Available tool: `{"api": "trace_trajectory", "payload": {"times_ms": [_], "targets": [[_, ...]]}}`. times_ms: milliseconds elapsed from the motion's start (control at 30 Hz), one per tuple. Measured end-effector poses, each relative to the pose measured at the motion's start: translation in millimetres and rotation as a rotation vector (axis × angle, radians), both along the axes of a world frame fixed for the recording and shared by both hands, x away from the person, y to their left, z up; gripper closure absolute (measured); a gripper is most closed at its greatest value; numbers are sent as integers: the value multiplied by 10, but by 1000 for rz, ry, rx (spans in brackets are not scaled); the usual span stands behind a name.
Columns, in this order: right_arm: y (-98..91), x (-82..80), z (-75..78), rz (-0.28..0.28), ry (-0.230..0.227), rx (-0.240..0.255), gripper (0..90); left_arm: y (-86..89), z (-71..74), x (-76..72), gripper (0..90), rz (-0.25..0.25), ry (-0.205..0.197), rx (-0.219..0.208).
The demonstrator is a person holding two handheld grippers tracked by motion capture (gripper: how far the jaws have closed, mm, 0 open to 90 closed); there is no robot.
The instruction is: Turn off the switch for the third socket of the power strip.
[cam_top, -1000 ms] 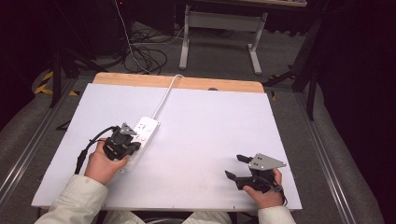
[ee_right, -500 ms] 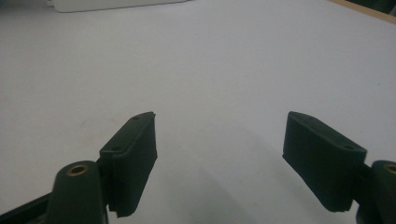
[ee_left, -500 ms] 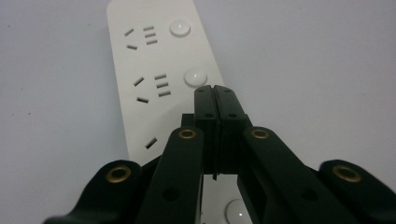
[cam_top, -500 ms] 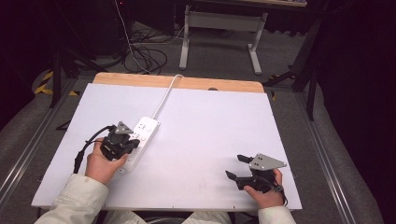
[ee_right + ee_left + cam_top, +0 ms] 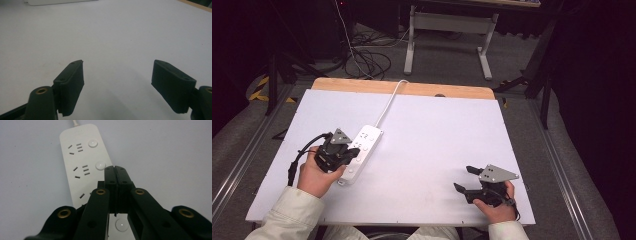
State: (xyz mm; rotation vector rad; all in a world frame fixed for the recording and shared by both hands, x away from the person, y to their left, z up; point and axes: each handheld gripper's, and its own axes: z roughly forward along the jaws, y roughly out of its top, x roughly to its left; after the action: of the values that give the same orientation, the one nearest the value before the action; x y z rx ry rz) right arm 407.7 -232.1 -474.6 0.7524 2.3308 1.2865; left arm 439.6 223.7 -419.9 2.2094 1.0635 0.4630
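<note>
A white tabletop [image 5: 432, 145] with a wooden far edge stands over a dark floor strewn with cables. The left gripper [image 5: 115, 171] has its jaws pressed together, nothing between them, tips hovering over the white power strip [image 5: 360, 153] beside a round button [image 5: 100, 165]. The strip lies slanted on the table's left half, three socket groups each with a button, its cord [image 5: 388, 102] running to the far edge. The right gripper [image 5: 464, 179], jaws spread wide and empty, sits near the front right edge, well apart, with bare board between.
</note>
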Motion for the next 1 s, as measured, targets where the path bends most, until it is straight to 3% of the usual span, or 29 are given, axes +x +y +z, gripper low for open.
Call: {"api": "trace_trajectory", "payload": {"times_ms": [267, 400, 433, 467, 567, 767, 833, 933, 1000], "targets": [[1, -2, 1, -1, 0, -2, 262, 33, 68, -28, 882, -12, -5, -14], [3, 1, -1, 2, 1, 0, 261, 26, 138, -63, 849, -33, -35, -8], [4, 3, -1, 1, 0, -2, 261, 22, 152, -74, 789, -38, -38, -18], [4, 3, -1, 1, 0, -2, 261, 22, 164, -85, 789, -42, -40, -36], [5, 3, -1, 1, 1, -2, 261, 46, 198, -111, 621, -71, -65, -101], [6, -4, 3, -1, -1, -3, 261, 60, 269, -202, 434, -122, -112, -171], [6, -4, 4, 0, -1, -2, 261, 64, 282, -233, 411, -131, -133, -198], [-3, -1, 4, 0, -2, 2, 262, 78, 302, -289, 299, -124, -166, -201], [-3, -1, 3, 0, -1, 2, 262, 92, 308, -337, 283, -131, -194, -189]]}}
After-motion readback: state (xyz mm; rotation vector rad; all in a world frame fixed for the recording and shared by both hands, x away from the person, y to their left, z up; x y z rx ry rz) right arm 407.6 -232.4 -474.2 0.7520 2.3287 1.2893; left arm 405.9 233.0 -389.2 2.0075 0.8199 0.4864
